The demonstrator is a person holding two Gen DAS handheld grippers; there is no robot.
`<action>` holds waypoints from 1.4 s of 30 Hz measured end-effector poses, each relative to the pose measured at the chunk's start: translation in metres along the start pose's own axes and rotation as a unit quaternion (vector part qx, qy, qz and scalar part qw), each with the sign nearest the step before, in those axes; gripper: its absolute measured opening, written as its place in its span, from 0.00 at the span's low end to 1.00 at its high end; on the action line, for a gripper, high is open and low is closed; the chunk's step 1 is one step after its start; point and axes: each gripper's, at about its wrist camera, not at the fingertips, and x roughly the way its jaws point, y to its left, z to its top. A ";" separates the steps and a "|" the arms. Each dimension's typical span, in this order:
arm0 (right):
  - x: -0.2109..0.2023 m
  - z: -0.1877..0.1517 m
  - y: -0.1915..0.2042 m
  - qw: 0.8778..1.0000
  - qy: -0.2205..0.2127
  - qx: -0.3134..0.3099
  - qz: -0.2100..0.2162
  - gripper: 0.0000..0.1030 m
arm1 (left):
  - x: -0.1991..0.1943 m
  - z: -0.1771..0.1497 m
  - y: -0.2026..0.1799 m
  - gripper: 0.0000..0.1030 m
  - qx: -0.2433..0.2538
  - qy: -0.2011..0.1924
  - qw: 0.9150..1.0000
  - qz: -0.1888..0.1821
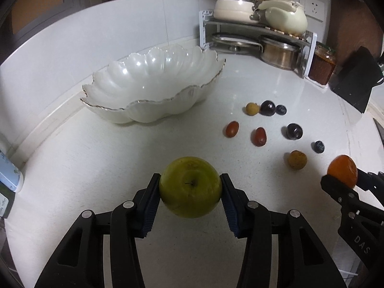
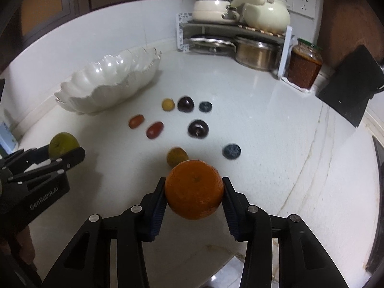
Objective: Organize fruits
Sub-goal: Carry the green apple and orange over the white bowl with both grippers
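Observation:
My left gripper (image 1: 190,187) is shut on a green apple (image 1: 190,187), stem facing the camera, held just above the white counter. My right gripper (image 2: 194,189) is shut on an orange (image 2: 195,188); it also shows at the right edge of the left wrist view, the orange (image 1: 343,171) clamped between black fingers. The left gripper (image 2: 64,151) with the apple (image 2: 63,144) appears at the left of the right wrist view. A white scalloped bowl (image 1: 134,88) (image 2: 79,91) stands at the back left. Small fruits lie scattered between: red tomatoes (image 1: 232,129), dark plums (image 1: 294,131), blueberries (image 1: 319,147), yellow-brown fruits (image 1: 297,159).
A corner rack (image 1: 259,27) with pots, lids and a cream kettle stands at the back. A jar of red sauce (image 2: 304,66) sits beside it, and a black knife block (image 2: 350,84) at the right. The counter's front edge runs close below the right gripper.

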 end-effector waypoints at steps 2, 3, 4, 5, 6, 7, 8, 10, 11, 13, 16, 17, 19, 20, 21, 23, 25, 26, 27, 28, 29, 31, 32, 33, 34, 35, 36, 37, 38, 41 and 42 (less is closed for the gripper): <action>-0.003 0.004 0.002 1.000 -0.004 0.002 0.008 0.44 | -0.008 0.002 0.002 0.47 0.000 -0.007 1.000 0.002; -0.005 0.005 0.003 1.000 -0.007 0.000 0.011 0.44 | -0.011 0.003 0.002 0.47 -0.001 -0.010 1.000 0.001; -0.007 0.007 0.006 1.000 -0.011 -0.004 0.013 0.44 | -0.015 0.004 0.003 0.47 -0.002 -0.013 1.000 0.002; -0.009 0.009 0.007 1.000 -0.015 -0.008 0.015 0.44 | -0.019 0.006 0.004 0.47 -0.003 -0.018 1.000 0.005; -0.012 0.012 0.010 1.000 -0.020 -0.011 0.020 0.44 | -0.023 0.007 0.005 0.47 -0.003 -0.021 1.000 0.008; -0.013 0.014 0.011 0.999 -0.022 -0.013 0.024 0.44 | -0.026 0.008 0.007 0.47 -0.005 -0.025 1.000 0.011; -0.015 0.017 0.012 0.999 -0.025 -0.014 0.030 0.44 | -0.030 0.009 0.009 0.47 -0.008 -0.028 1.000 0.013; -0.018 0.022 0.017 0.999 -0.031 -0.018 0.041 0.44 | -0.036 0.012 0.012 0.47 -0.015 -0.034 0.999 0.015; -0.019 0.025 0.018 0.998 -0.034 -0.021 0.046 0.44 | -0.039 0.014 0.013 0.47 -0.017 -0.038 0.999 0.017; -0.022 0.031 0.022 0.997 -0.044 -0.029 0.051 0.44 | -0.044 0.017 0.015 0.47 -0.021 -0.046 0.999 0.021; -0.027 0.039 0.025 0.996 -0.056 -0.041 0.060 0.44 | -0.051 0.021 0.017 0.47 -0.028 -0.055 0.998 0.026; -0.028 0.042 0.026 0.995 -0.060 -0.046 0.064 0.44 | -0.054 0.023 0.018 0.47 -0.034 -0.058 0.997 0.027; -0.030 0.047 0.027 0.994 -0.066 -0.055 0.070 0.44 | -0.058 0.026 0.019 0.47 -0.041 -0.062 0.997 0.031; -0.031 0.049 0.027 0.993 -0.068 -0.059 0.075 0.44 | -0.059 0.028 0.019 0.47 -0.043 -0.065 0.996 0.035; -0.031 0.052 0.027 0.992 -0.070 -0.063 0.080 0.44 | -0.061 0.030 0.019 0.47 -0.046 -0.065 0.996 0.037; -0.031 0.057 0.027 0.991 -0.073 -0.071 0.090 0.44 | -0.064 0.034 0.019 0.47 -0.054 -0.065 0.996 0.040; -0.031 0.064 0.028 0.989 -0.075 -0.079 0.100 0.44 | -0.066 0.037 0.019 0.47 -0.062 -0.065 0.995 0.048; -0.031 0.066 0.028 0.988 -0.077 -0.084 0.104 0.44 | -0.067 0.039 0.018 0.47 -0.065 -0.066 0.994 0.053; -0.031 0.071 0.028 0.987 -0.079 -0.090 0.107 0.44 | -0.067 0.041 0.018 0.47 -0.068 -0.066 0.994 0.055; -0.030 0.074 0.029 0.986 -0.080 -0.094 0.111 0.44 | -0.068 0.042 0.019 0.47 -0.072 -0.066 0.994 0.056; -0.029 0.078 0.030 0.985 -0.080 -0.097 0.115 0.44 | -0.069 0.045 0.019 0.47 -0.077 -0.067 0.993 0.059; -0.028 0.086 0.034 0.983 -0.085 -0.108 0.122 0.44 | -0.069 0.050 0.020 0.47 -0.080 -0.071 0.992 0.069; -0.028 0.089 0.035 0.982 -0.088 -0.111 0.125 0.44 | -0.069 0.052 0.020 0.47 -0.081 -0.072 0.991 0.076; -0.027 0.093 0.037 0.981 -0.091 -0.115 0.130 0.44 | -0.068 0.054 0.021 0.47 -0.081 -0.073 0.991 0.080; -0.025 0.097 0.040 0.980 -0.092 -0.117 0.134 0.44 | -0.067 0.057 0.022 0.47 -0.081 -0.073 0.990 0.088; -0.023 0.101 0.041 0.979 -0.092 -0.119 0.139 0.44 | -0.065 0.059 0.024 0.47 -0.080 -0.073 0.989 0.096; -0.020 0.106 0.044 0.978 -0.091 -0.122 0.144 0.44 | -0.063 0.062 0.025 0.47 -0.081 -0.074 0.989 0.102; -0.017 0.110 0.047 0.977 -0.090 -0.124 0.149 0.44 | -0.061 0.064 0.026 0.47 -0.081 -0.073 0.988 0.108; -0.014 0.114 0.049 0.976 -0.089 -0.126 0.153 0.44 | -0.059 0.066 0.029 0.47 -0.081 -0.072 0.988 0.113; -0.007 0.125 0.057 0.974 -0.090 -0.136 0.158 0.44 | -0.055 0.072 0.035 0.47 -0.084 -0.071 0.986 0.123; -0.005 0.128 0.060 0.974 -0.089 -0.138 0.159 0.44 | -0.053 0.075 0.037 0.47 -0.085 -0.071 0.986 0.123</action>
